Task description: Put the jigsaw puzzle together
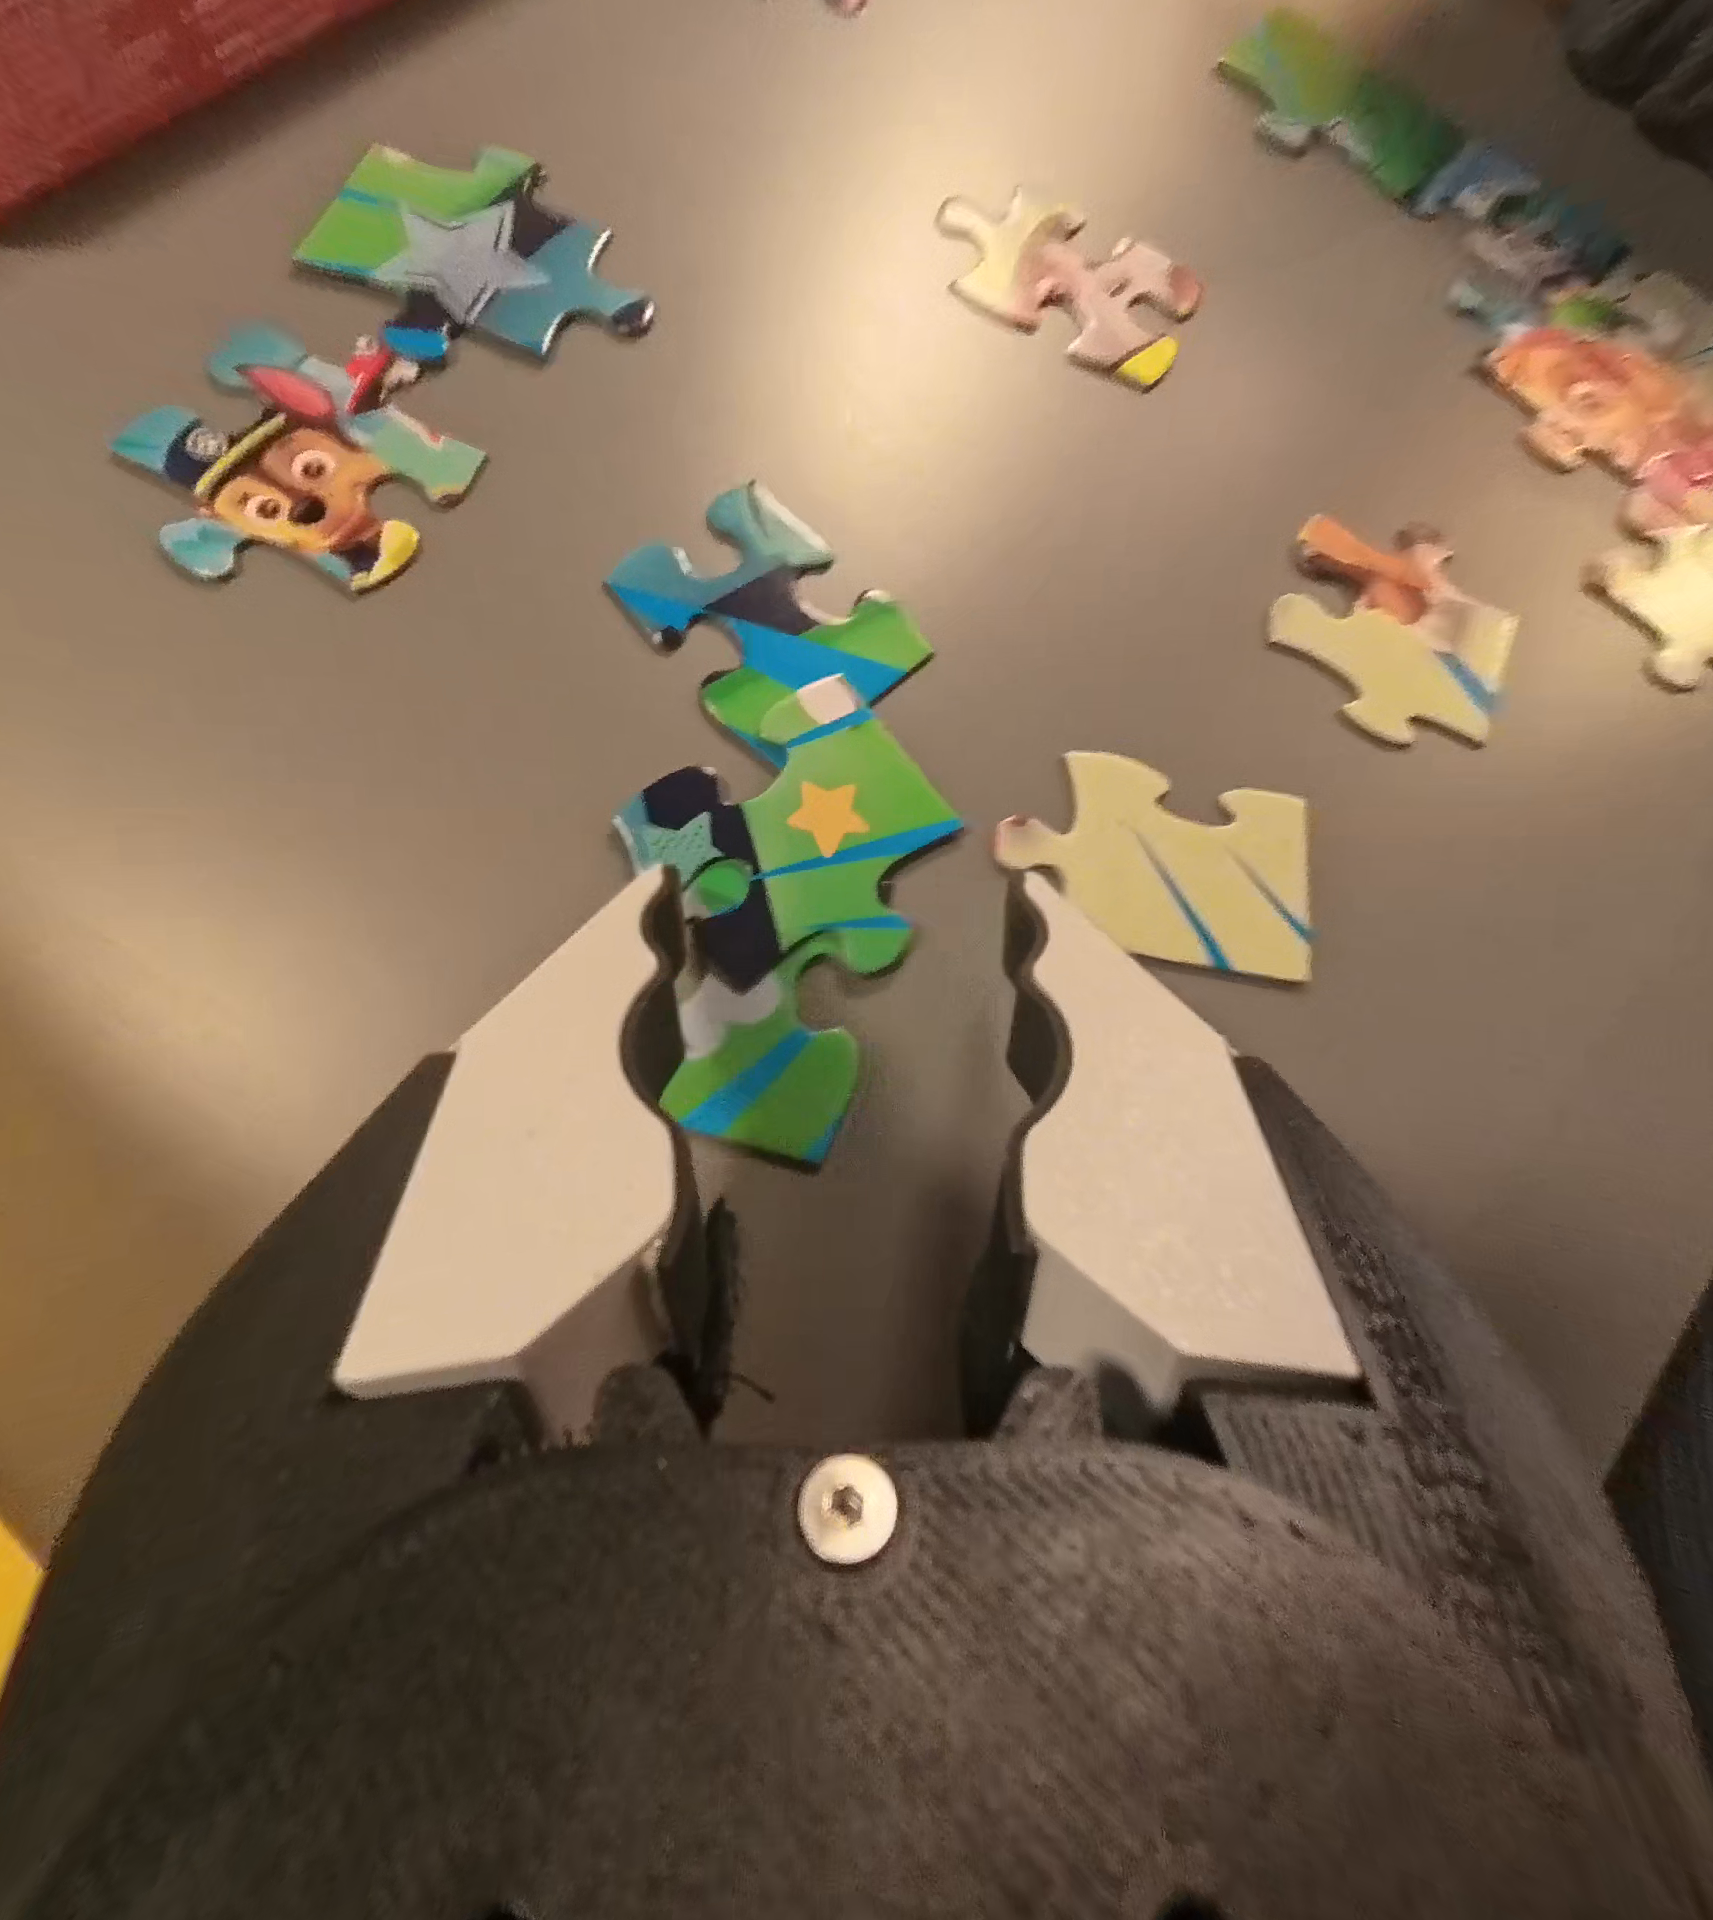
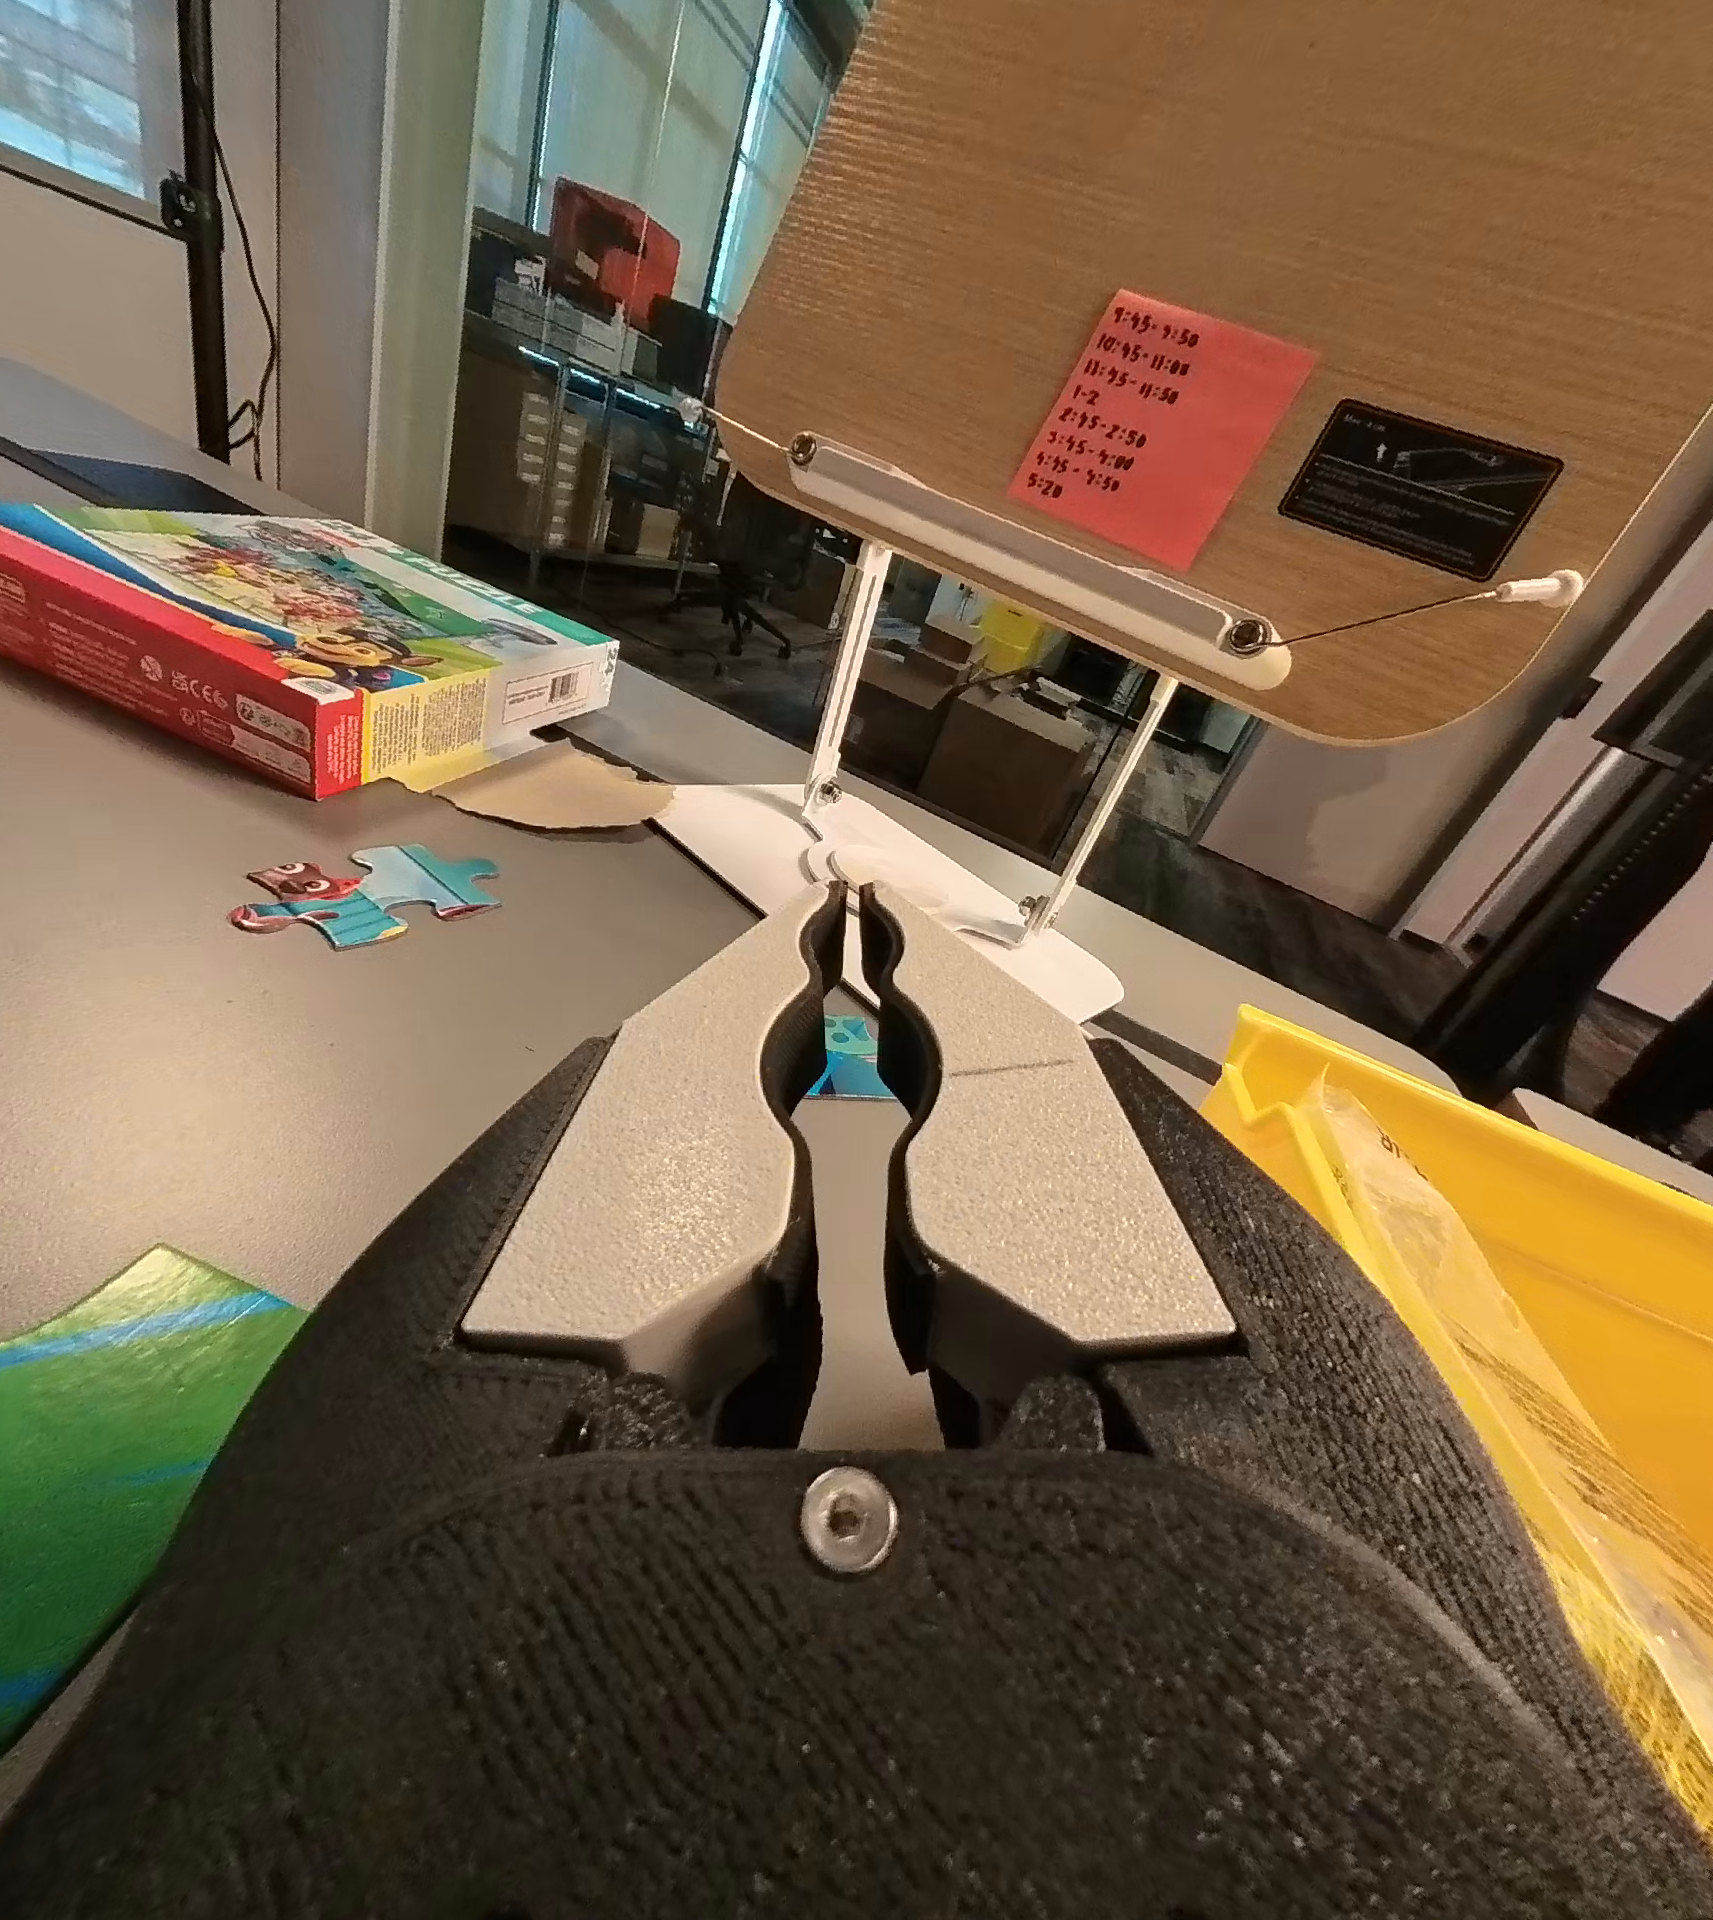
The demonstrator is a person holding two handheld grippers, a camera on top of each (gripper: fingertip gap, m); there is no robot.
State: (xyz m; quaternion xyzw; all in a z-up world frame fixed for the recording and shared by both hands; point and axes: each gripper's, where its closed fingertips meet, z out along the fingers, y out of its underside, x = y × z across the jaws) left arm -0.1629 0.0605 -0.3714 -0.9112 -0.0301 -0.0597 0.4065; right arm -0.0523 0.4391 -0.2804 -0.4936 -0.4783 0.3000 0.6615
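The green piece with a yellow star (image 1: pixel 831 831) lies flat on the grey worktop (image 1: pixel 208 831), in a short chain with a blue-and-green piece (image 1: pixel 779 613) beyond it and another green piece (image 1: pixel 769 1081) nearer the camera. The left tool (image 1: pixel 836 883) is released and straddles this chain. Its left finger (image 1: pixel 561 1039) sits at the chain's edge, and motion blur hides whether it touches. Its right finger (image 1: pixel 1122 1049) stands clear, with bare worktop between it and the green card.

The chain sits off-centre in the opening, and the pieces are thin, flat card. In my judgement only their edges offer purchase, so a low, level approach centred on the star piece would suit them best.

A pale yellow piece (image 1: pixel 1195 883) lies just beside the right finger, close enough to be nudged. A dog-face piece (image 1: pixel 301 468) and other loose pieces lie well apart.

The right tool (image 2: pixel 850 894) is clenched, with only a narrow slit between its fingers and nothing plainly in them. A blue piece (image 2: pixel 847 1060) shows through the hollow below. Whether it is touched cannot be told. A yellow bin (image 2: pixel 1558 1299) is to its right and a puzzle box (image 2: pixel 208 623) is far to its left
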